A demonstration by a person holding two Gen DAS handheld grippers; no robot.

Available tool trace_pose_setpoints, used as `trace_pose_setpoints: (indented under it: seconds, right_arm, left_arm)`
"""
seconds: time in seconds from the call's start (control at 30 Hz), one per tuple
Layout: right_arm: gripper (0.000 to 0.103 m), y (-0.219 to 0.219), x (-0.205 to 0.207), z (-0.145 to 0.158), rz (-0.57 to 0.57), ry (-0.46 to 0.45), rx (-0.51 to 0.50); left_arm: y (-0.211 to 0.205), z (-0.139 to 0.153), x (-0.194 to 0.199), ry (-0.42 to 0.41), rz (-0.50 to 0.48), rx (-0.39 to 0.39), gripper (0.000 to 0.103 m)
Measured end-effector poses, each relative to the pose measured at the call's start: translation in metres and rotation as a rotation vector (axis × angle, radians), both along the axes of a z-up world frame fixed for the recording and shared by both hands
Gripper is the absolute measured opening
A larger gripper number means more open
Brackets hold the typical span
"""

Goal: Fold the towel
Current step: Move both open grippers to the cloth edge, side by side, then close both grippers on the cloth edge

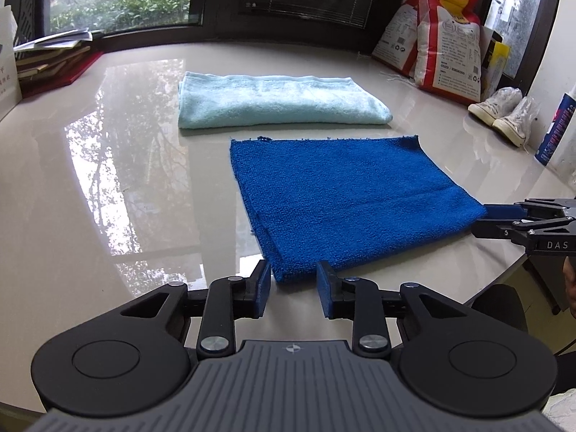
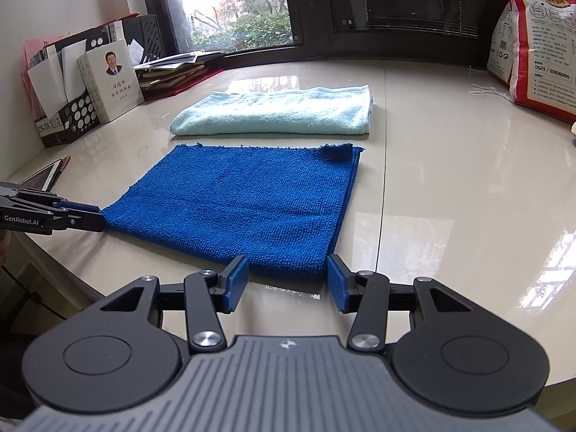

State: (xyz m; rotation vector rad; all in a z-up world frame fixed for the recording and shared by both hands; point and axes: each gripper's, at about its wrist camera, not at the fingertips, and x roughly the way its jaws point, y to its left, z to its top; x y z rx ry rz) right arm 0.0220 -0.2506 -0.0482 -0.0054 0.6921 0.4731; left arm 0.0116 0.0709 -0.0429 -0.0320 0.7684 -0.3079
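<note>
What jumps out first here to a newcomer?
The dark blue towel lying flat mid-table, with the open left gripper and open right gripper each at a near corner. Behind it, a folded light blue towel on the glossy table.

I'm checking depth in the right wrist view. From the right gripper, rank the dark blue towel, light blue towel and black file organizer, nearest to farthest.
1. Dark blue towel: straight ahead of the right gripper.
2. Light blue towel: behind it, centre.
3. Black file organizer: far left.
</note>
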Motion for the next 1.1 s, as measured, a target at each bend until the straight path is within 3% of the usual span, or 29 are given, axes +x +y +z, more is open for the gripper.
trace_pose_setpoints:
  seconds: [0.2,0.27,0.37,0.7,1.1]
  right_arm:
    - [0.033,-0.004,0.002,-0.001,-0.004,-0.007,0.000]
    - [0.023,-0.006,0.002,-0.002,-0.012,-0.010,0.003]
    - [0.018,-0.010,0.002,-0.003,-0.011,-0.004,0.018]
    - [0.012,-0.024,-0.001,0.005,0.015,0.038,0.116]
    - [0.012,-0.033,-0.040,0.015,0.047,0.058,0.122]
  left_arm:
    - [0.002,-0.001,0.000,-0.008,0.001,0.004,0.008]
    - [0.002,-0.002,-0.002,-0.013,0.003,-0.003,0.006]
    - [0.001,-0.002,-0.003,-0.017,0.005,0.000,0.005]
    - [0.008,0.000,-0.019,-0.015,0.023,-0.056,0.005]
    - [0.006,0.017,-0.055,-0.005,-0.007,-0.086,0.005]
